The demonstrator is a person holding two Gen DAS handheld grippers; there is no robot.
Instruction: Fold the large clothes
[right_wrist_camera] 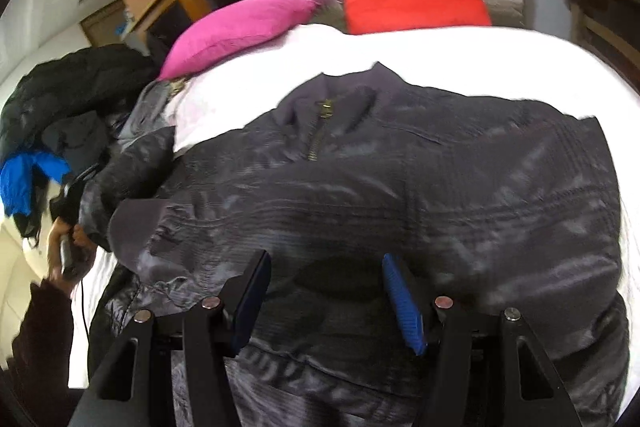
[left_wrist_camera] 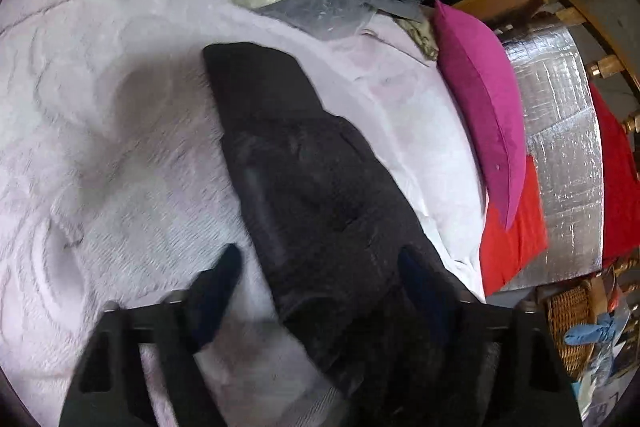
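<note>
The dark jacket point(right_wrist_camera: 360, 187) on the bed point(right_wrist_camera: 440, 51) looks soft, slick and bulky, best pinched at hem or sleeve cuff; both the left hand-held gripper point(left_wrist_camera: 320, 267) and right hand-held gripper point(right_wrist_camera: 326, 287) hover with jaws apart, gripping nothing

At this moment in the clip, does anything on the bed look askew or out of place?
The dark jacket lies spread on the white bedding, zip closed, but its left sleeve is bunched up instead of flat. Loose clothes are heaped at the bed's edge beside the pink pillow. No visible damage.

right claw point(right_wrist_camera: 326, 291) agape over dark jacket point(right_wrist_camera: 400, 179) | magenta pillow point(right_wrist_camera: 240, 27) behind
</note>
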